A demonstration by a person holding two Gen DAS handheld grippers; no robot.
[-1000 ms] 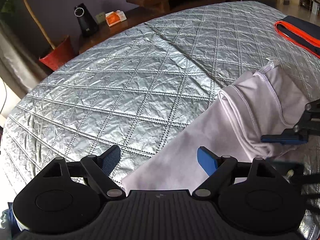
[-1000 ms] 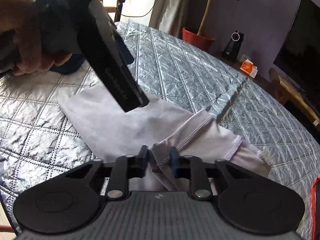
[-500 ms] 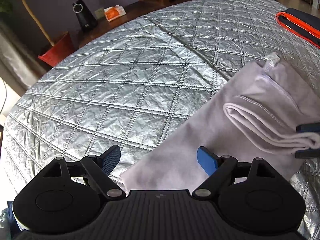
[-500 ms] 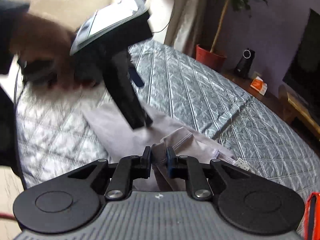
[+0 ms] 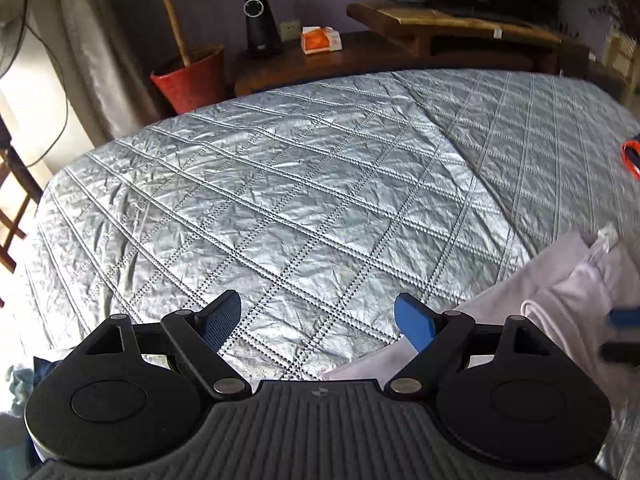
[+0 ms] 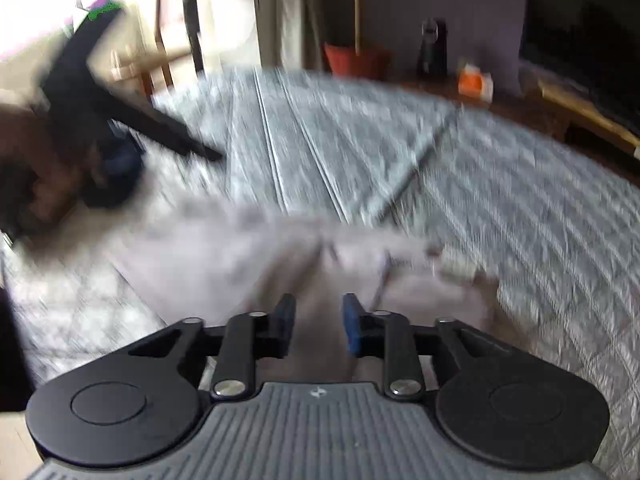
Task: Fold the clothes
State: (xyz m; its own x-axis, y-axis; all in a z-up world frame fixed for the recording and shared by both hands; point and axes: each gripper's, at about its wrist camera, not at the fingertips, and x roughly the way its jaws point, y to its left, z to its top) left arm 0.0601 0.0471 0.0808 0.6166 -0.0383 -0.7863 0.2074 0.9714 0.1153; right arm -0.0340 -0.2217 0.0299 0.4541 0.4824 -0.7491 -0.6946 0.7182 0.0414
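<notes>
A pale lilac garment (image 5: pixel 560 304) lies folded on the silver quilted cover (image 5: pixel 280 200), at the right edge of the left wrist view. My left gripper (image 5: pixel 318 320) is open and empty, over bare quilt left of the garment. In the blurred right wrist view the garment (image 6: pixel 248 256) lies spread ahead. My right gripper (image 6: pixel 316 322) stands just above it, jaws parted with a narrow gap and nothing between them. Its blue fingertips (image 5: pixel 624 318) show at the right edge of the left wrist view. The left gripper shows at far left in the right wrist view (image 6: pixel 120 120).
An orange-trimmed dark item (image 5: pixel 632 158) lies at the quilt's right edge. Beyond the far edge stand a red plant pot (image 5: pixel 192 80), a black speaker (image 5: pixel 260 26), an orange tissue pack (image 5: pixel 320 40) and a wooden TV bench (image 5: pixel 460 28).
My right gripper has let go of the garment fold and opened a little, moving fast. My left gripper has swung left and tilted up, away from the garment.
</notes>
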